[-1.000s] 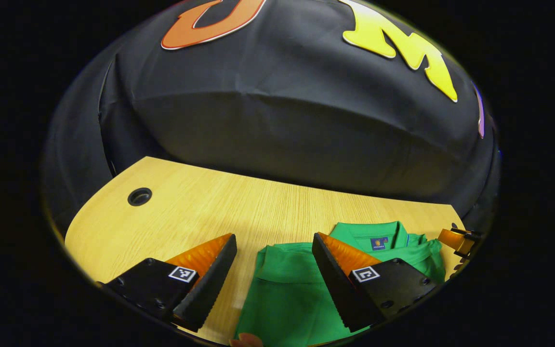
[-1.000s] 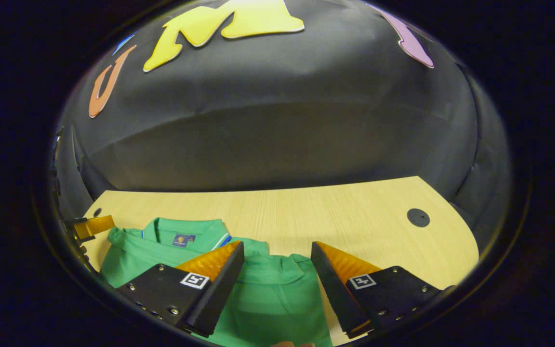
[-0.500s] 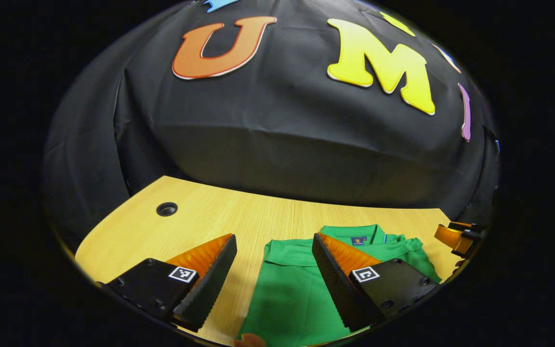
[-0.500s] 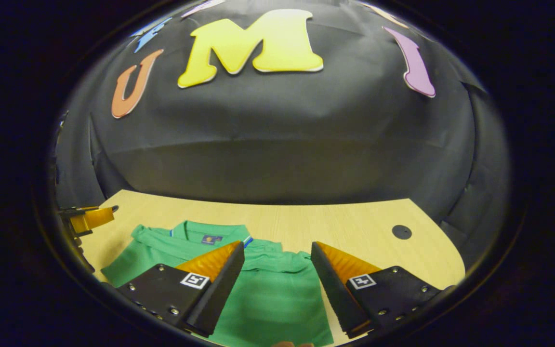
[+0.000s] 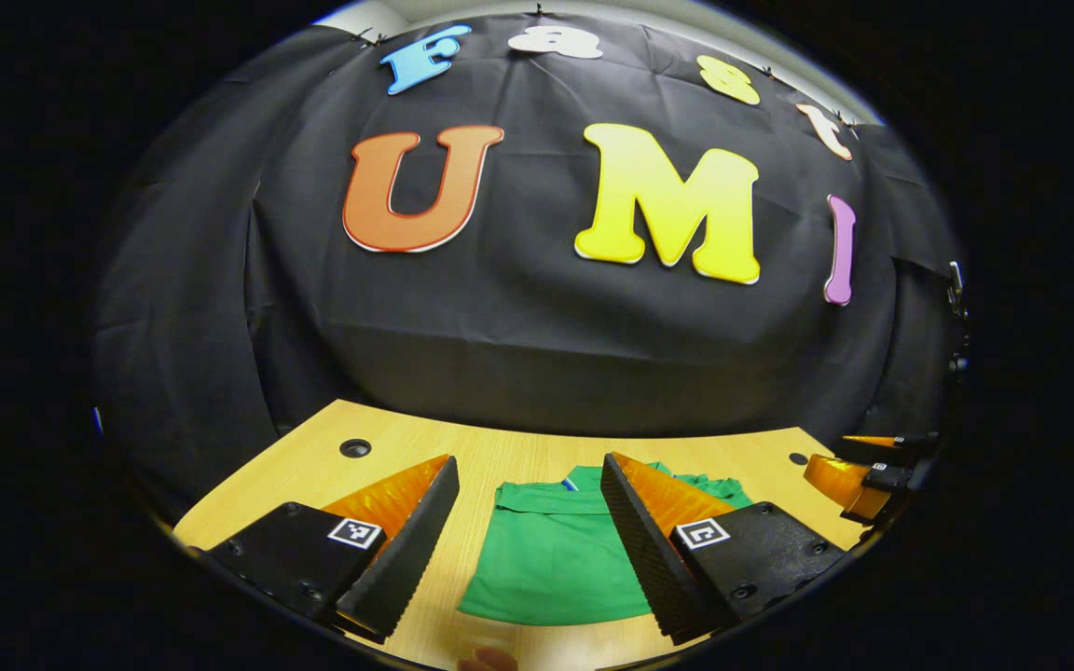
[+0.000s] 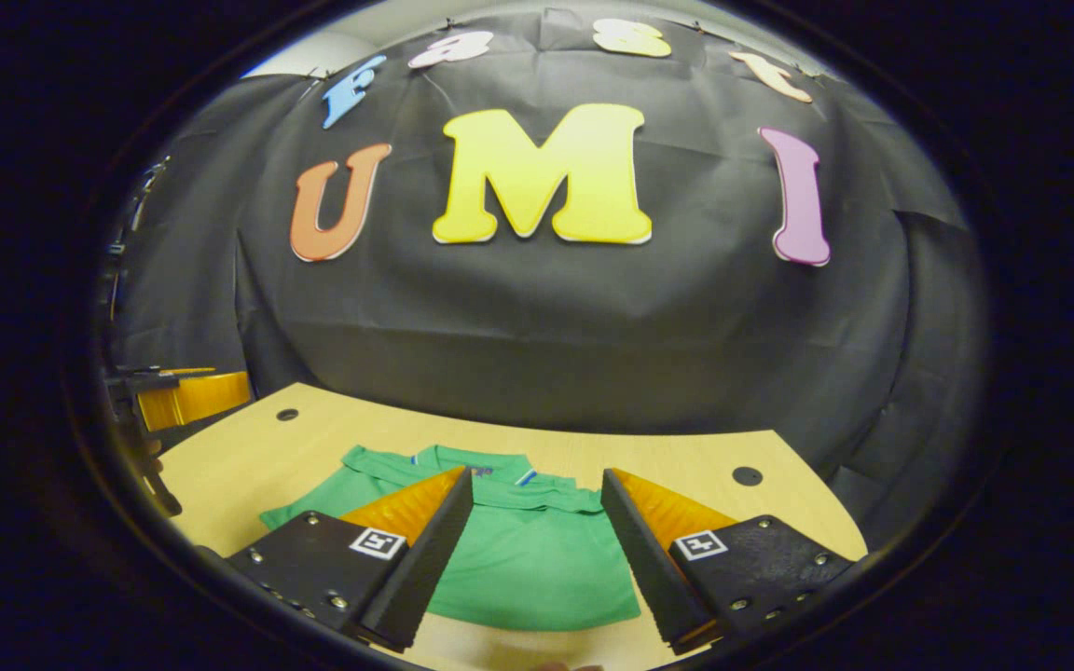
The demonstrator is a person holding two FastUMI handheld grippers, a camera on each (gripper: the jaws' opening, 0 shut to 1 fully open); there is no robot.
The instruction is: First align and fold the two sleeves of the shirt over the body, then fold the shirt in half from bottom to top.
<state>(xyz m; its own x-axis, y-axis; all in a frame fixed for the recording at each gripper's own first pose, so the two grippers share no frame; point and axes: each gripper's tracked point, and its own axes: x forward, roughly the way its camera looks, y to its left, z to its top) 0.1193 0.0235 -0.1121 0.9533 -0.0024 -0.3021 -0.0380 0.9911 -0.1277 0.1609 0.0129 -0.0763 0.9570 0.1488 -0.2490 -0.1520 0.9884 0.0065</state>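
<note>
The shirt (image 5: 556,559) lies folded flat on the table (image 5: 509,452), a compact green block with its collar (image 6: 472,459) at the far, 12 o'clock end toward the booth wall and its near hem straight across at 6 o'clock. In the right gripper view one sleeve edge juts out toward 9 o'clock (image 6: 313,499).

The left gripper (image 5: 530,503) hangs above the shirt's near part, fingers spread wide, nothing between them. The right gripper (image 6: 537,508) hangs likewise over the shirt, fingers apart and holding nothing; it also appears at 3 o'clock in the left gripper view (image 5: 859,471).

Cable holes sit in the table at 10 o'clock (image 5: 355,447) and 2 o'clock (image 6: 747,475).
</note>
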